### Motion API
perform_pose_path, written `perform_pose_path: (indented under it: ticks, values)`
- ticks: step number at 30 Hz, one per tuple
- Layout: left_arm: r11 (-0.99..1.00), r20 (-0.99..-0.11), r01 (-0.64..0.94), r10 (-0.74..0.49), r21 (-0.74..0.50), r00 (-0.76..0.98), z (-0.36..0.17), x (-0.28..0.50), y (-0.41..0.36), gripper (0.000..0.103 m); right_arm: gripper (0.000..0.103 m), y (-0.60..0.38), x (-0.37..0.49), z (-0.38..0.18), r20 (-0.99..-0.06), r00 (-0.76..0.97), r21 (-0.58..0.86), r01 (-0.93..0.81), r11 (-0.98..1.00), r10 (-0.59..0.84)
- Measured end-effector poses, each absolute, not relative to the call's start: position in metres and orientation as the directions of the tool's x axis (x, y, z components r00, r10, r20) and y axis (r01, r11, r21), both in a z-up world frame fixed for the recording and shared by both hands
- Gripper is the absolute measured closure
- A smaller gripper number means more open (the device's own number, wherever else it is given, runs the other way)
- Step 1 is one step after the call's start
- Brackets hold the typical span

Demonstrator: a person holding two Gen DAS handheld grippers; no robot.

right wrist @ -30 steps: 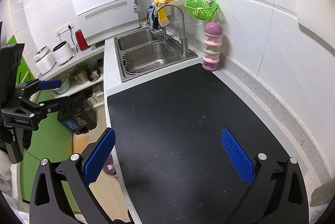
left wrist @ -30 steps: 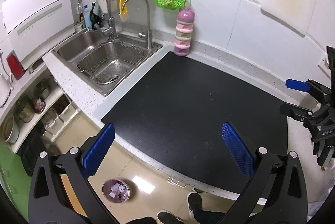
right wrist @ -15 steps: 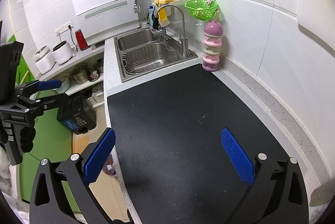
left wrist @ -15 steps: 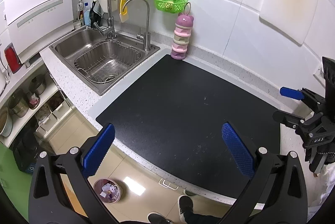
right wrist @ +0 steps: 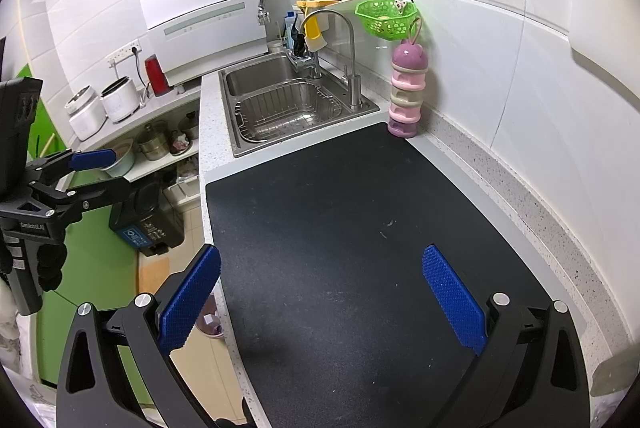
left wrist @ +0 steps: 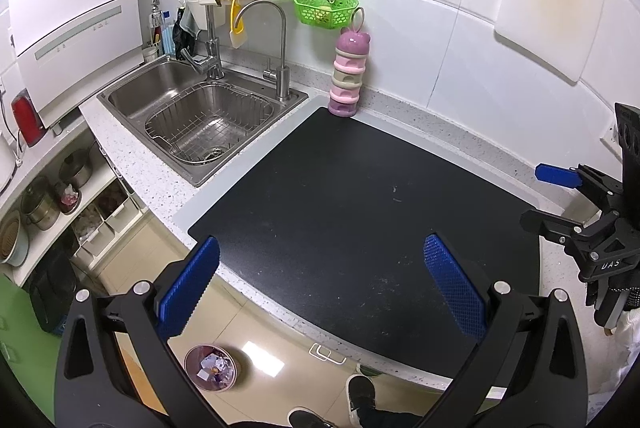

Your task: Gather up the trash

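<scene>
A small round bin (left wrist: 210,368) with scraps of trash inside stands on the floor below the counter edge; in the right wrist view only its rim (right wrist: 212,324) shows beside the counter. My left gripper (left wrist: 320,284) is open and empty, held over the front edge of the black mat (left wrist: 340,196). My right gripper (right wrist: 320,292) is open and empty above the black mat (right wrist: 340,228). Each sees the other: the right gripper (left wrist: 540,196) at the far right, the left gripper (right wrist: 108,174) off the counter's left. A few tiny specks (left wrist: 394,190) lie on the mat.
A steel sink (left wrist: 200,116) with a wire basket and two taps is at the back left. A pink stacked container (left wrist: 348,76) stands by the wall under a green basket (left wrist: 324,6). A black bin with a blue label (right wrist: 148,224) is on the floor. Shoes (left wrist: 360,392) show below.
The left wrist view has shifted and tilted slightly, and the right gripper sits a little further in from its right edge. Both grippers stay open and empty.
</scene>
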State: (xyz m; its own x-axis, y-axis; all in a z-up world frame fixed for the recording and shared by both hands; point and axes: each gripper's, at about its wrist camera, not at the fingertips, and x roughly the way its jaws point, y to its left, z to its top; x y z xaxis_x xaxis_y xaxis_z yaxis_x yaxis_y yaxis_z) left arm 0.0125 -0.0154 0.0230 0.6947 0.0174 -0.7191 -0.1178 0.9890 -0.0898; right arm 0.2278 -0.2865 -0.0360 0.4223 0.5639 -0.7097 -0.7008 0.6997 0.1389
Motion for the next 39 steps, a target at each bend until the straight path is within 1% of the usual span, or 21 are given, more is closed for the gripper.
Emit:
perform_pose_path:
  ticks: [36, 39]
  values:
    - [0.986, -0.723, -0.123, 0.003, -0.113, 0.691, 0.0201, 0.0163, -0.0151, 0.003, 0.006, -0.2850, 0.2274, -0.0355, -0.709, 0.423, 0.139, -0.701, 0.700, 0.565]
    - [0.988, -0.725, -0.124, 0.016, -0.096, 0.689, 0.0205, 0.0168, -0.0174, 0.003, 0.006, -0.2839, 0.2305, -0.0361, -0.709, 0.421, 0.139, -0.702, 0.698, 0.565]
